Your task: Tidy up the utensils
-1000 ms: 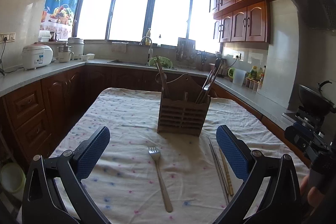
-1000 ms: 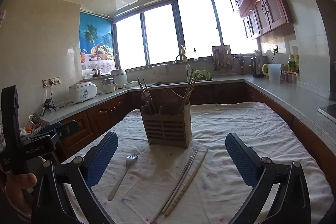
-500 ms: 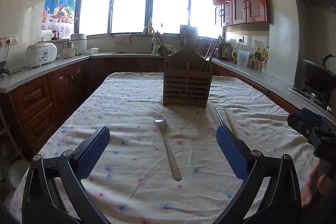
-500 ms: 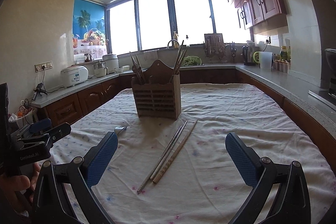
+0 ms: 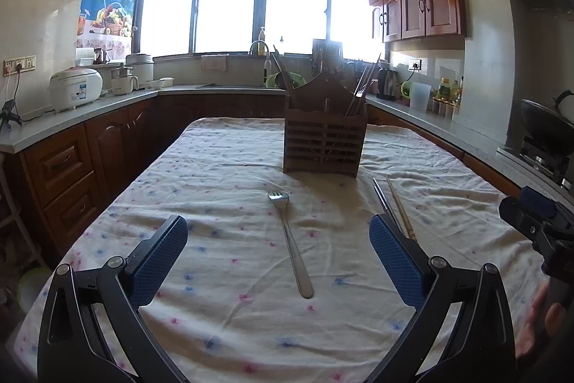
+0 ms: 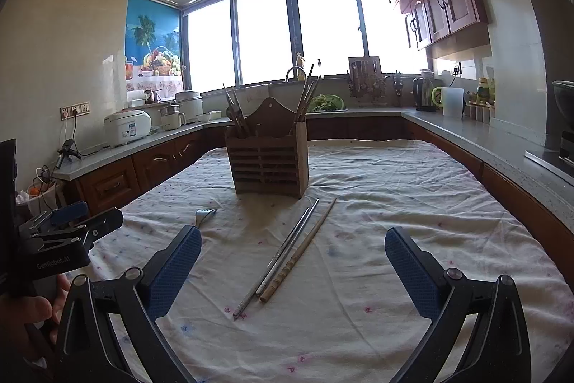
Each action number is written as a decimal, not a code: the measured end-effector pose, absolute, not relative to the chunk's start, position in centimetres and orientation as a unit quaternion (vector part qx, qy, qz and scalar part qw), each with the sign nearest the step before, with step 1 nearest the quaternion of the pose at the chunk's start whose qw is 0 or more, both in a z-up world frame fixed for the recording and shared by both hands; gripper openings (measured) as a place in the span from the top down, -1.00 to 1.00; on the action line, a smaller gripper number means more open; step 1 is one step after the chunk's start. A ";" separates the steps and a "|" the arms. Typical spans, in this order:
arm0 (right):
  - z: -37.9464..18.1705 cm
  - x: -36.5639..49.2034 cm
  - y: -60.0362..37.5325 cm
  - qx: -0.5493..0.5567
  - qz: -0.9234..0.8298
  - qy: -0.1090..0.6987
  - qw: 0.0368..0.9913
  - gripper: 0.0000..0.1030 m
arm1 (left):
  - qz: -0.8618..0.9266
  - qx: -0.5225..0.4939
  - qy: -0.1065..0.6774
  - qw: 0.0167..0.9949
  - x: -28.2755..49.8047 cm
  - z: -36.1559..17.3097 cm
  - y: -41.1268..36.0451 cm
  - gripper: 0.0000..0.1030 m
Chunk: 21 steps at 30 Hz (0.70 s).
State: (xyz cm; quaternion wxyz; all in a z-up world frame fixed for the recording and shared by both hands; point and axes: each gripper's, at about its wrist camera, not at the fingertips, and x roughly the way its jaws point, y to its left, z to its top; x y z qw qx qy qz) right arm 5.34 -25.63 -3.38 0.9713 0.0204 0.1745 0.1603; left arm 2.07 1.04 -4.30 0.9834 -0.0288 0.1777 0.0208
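A: Hovering, left gripper (image 5: 278,252) and right gripper (image 6: 292,262), jaws wide, empty.
B: Fork (image 5: 290,239) and chopsticks (image 6: 287,253)?
A: Flat mid-table (image 6: 448,203), before holder (image 5: 324,139); edges clear.

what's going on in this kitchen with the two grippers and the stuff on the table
A person holds a gripper in each hand over a cloth-covered table, sorting utensils. The left gripper is open and empty, lined up with a metal fork lying flat on the cloth. The right gripper is also open and empty, facing the metal and wooden chopsticks lying side by side. Behind them stands a wooden utensil holder that already has some utensils in it. Nothing has been picked up yet.
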 end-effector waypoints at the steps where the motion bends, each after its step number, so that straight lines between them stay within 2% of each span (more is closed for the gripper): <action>1: -3.4 5.3 -25.7 0.021 0.160 0.174 0.971 -1.00 | 0.022 -0.028 0.179 0.983 2.0 -4.3 1.1 -1.00; 21: -3.4 4.3 -25.4 0.011 0.170 0.162 0.972 -1.00 | 0.060 -0.002 0.166 0.984 1.2 -3.6 0.4 -1.00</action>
